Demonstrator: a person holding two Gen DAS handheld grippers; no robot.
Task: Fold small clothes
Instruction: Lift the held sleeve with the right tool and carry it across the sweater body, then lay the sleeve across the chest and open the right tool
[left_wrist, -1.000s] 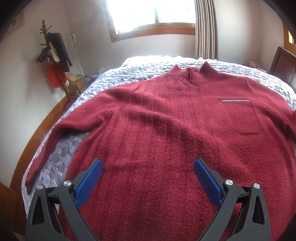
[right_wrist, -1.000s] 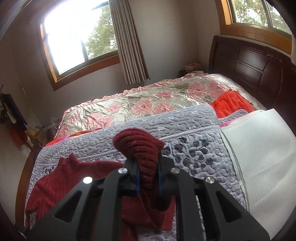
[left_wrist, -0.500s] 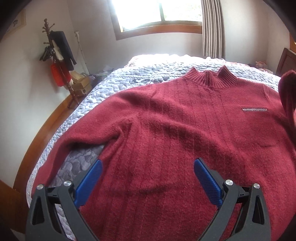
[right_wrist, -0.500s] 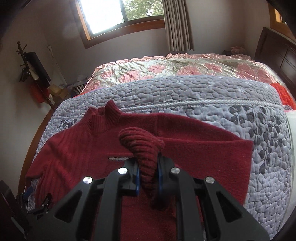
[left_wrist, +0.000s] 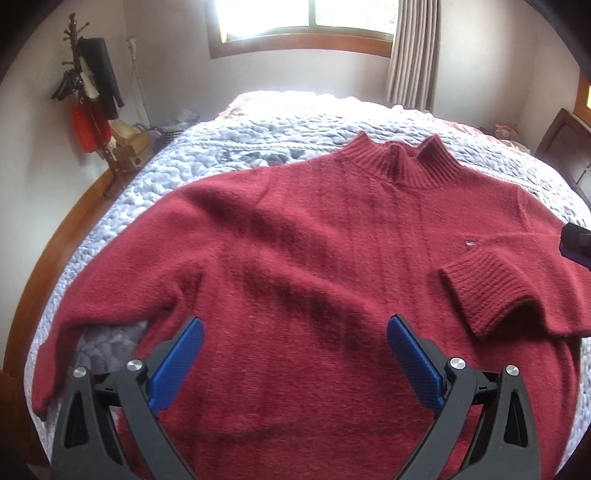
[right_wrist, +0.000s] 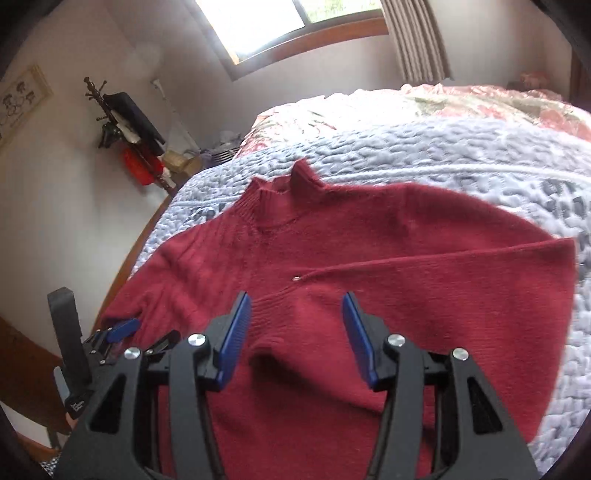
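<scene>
A dark red knitted sweater (left_wrist: 314, 266) lies flat, front up, on a grey quilted bedspread (left_wrist: 229, 147), collar toward the window. Its right sleeve is folded across the chest, and the ribbed cuff (left_wrist: 484, 288) rests there. The other sleeve (left_wrist: 92, 325) stretches out toward the bed's left edge. My left gripper (left_wrist: 293, 363) hovers open over the sweater's lower body, nothing between its blue pads. My right gripper (right_wrist: 295, 339) is open just above the folded sleeve (right_wrist: 424, 280) and cuff. The left gripper (right_wrist: 114, 332) also shows at the left of the right wrist view.
A wooden bed frame (left_wrist: 48, 251) runs along the left edge. A coat stand (left_wrist: 92, 85) with clothes and boxes stands in the left corner. A floral cover (right_wrist: 480, 103) lies farther up the bed, and a dark headboard (left_wrist: 569, 144) is at the right.
My right gripper carried the cuff across the chest, laid it down and opened. The left gripper drifted leftward over the sweater and stayed open.
</scene>
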